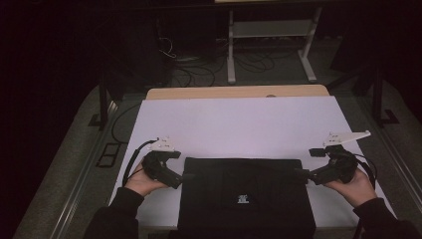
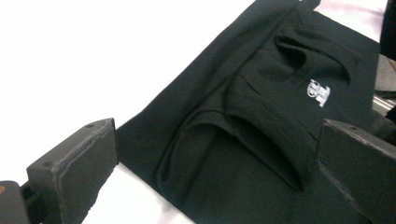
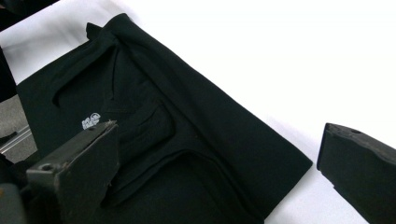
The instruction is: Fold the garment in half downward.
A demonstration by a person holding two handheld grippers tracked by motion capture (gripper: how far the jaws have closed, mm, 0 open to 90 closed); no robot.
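Your left tool (image 1: 175, 180) sits at the left far corner of the folded black garment (image 1: 246, 196), jaws spread wide with nothing between them; your right tool (image 1: 304, 175) mirrors it at the right far corner, equally agape. The garment lies flat on the white worktop (image 1: 239, 124), near your edge, its small white logo (image 1: 242, 199) facing up. It looks already folded into a neat rectangle; another fold probably remains, and neither corner is pinched yet.
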